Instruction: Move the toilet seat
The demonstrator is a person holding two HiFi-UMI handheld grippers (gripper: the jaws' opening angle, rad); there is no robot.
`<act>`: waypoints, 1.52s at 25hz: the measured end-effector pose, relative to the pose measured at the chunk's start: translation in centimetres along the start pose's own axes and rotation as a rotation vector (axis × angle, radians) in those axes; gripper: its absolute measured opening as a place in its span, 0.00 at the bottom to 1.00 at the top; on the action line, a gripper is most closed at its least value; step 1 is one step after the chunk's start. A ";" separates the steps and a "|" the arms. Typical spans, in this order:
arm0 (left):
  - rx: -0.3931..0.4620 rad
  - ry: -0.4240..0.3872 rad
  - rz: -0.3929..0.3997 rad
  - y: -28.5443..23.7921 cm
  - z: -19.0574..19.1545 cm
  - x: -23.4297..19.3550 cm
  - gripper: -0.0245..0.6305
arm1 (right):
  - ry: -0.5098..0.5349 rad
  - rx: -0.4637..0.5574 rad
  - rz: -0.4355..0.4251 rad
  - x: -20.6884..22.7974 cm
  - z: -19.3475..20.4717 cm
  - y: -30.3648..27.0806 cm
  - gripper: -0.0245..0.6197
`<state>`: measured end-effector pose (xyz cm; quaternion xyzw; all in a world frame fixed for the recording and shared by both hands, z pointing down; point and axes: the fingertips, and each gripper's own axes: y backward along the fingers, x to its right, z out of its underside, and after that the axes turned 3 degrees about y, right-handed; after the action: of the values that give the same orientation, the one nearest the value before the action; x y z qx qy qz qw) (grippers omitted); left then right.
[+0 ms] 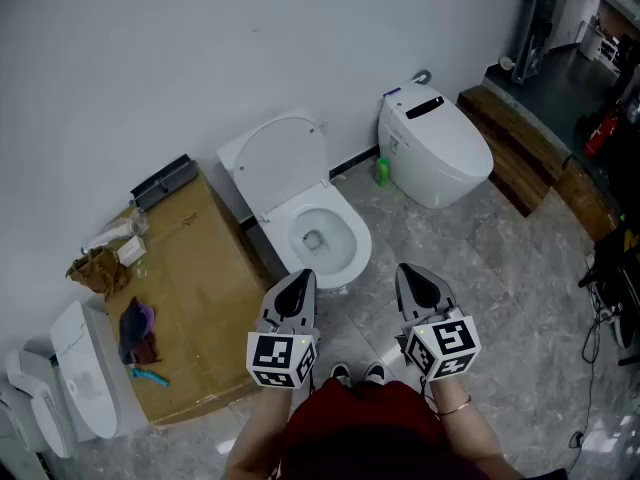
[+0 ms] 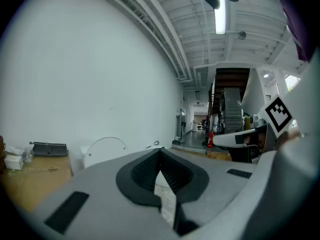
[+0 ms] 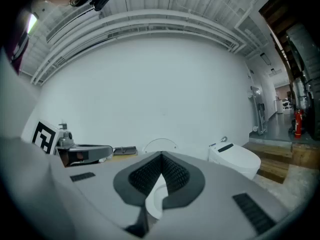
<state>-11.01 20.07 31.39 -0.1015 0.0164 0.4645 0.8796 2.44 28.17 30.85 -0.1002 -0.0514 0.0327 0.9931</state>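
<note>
White wall behind: the raised toilet seat [image 1: 283, 158] looks stiff, light plastic; take its top rim. The left hand-held gripper [image 1: 298, 288] and right hand-held gripper [image 1: 415, 280] are closed, empty.

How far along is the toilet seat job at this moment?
Nothing looks done: the toilet stands open, lid raised. In hand: nothing; left gripper and right gripper are shut, empty, short of it. Reaching in and the whole move remain.
</note>
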 end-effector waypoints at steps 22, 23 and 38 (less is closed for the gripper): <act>-0.003 -0.015 -0.105 -2.9 -0.3 3.5 0.08 | -0.043 -0.033 -0.057 6.3 1.2 1.5 0.06; -0.003 -0.013 -0.107 -3.2 -0.2 3.4 0.08 | -0.043 -0.034 -0.059 6.6 1.3 1.2 0.06; -0.075 -0.003 -0.159 -15.3 1.2 -6.3 0.08 | -0.048 -0.136 -0.068 11.0 1.7 -13.2 0.06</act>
<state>-2.10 6.83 35.85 -0.1344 -0.0105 0.3937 0.9093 13.89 16.37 36.23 -0.1647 -0.0808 -0.0024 0.9830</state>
